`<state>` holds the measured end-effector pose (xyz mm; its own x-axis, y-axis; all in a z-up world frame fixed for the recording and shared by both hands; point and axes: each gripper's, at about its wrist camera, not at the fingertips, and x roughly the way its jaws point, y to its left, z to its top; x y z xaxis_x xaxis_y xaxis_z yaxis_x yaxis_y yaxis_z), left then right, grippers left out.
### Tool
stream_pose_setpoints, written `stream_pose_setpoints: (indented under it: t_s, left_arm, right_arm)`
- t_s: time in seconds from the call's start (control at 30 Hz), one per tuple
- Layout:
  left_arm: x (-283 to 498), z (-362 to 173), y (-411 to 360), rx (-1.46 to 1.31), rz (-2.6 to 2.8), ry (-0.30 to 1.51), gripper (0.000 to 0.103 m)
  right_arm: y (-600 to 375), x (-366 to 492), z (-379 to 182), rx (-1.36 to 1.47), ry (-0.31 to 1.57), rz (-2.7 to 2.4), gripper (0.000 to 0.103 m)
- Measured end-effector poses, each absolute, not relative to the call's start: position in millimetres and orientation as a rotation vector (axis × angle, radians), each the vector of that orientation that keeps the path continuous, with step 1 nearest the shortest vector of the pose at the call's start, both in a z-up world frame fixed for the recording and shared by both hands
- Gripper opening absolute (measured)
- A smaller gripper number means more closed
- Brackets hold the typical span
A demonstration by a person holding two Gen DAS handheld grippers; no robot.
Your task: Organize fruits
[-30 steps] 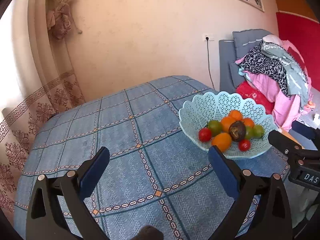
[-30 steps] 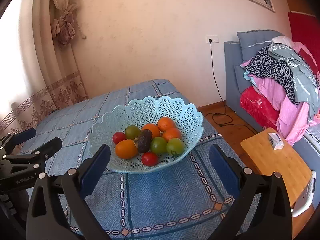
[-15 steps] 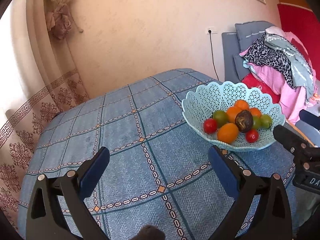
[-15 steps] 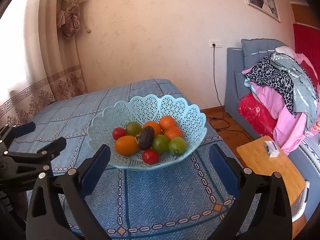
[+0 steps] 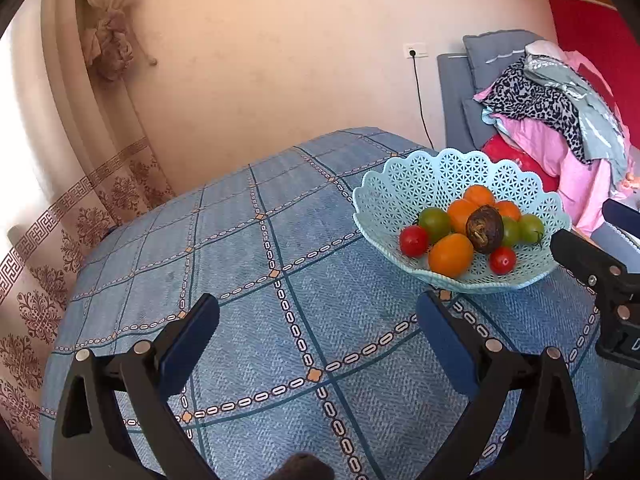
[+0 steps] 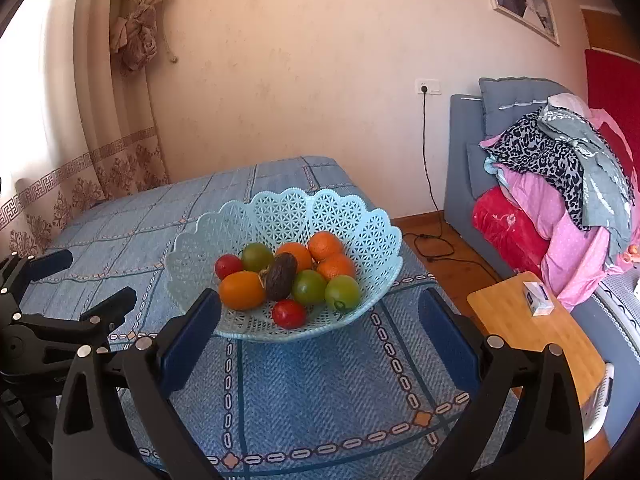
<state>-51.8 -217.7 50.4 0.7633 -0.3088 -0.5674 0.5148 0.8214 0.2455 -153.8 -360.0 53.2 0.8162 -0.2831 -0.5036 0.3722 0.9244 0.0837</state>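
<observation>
Pale blue lattice plastic basket [image 6: 372,236] w/ scalloped rim sits on blue checked cloth surface [image 6: 320,392]; its near side partly hidden behind right gripper [image 6: 319,320] finger. Inside basket: oranges [image 6: 326,245], green tomatoes [image 6: 309,286], red tomatoes [image 6: 289,313], one dark wrinkled fruit [image 6: 281,275], type unclear. Both grippers spread wide, holding nothing. Left gripper [image 5: 318,326] hovers left of basket, over bare cloth.

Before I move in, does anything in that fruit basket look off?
One piece does: the dark brown, wrinkled fruit in the middle of the basket looks shrivelled beside the smooth oranges and tomatoes. Nothing has spilled onto the tablecloth.
</observation>
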Motion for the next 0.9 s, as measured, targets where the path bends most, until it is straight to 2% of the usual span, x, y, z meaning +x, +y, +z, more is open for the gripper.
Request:
stream_pose_setpoints:
  t_s: [0.9]
  left_arm:
    - [-55.1,45.0,-224.1,0.432,-0.478,0.542,0.098]
  right_arm:
    - [-361.2,-150.4,47.9,0.182,0.524,-0.346,0.100]
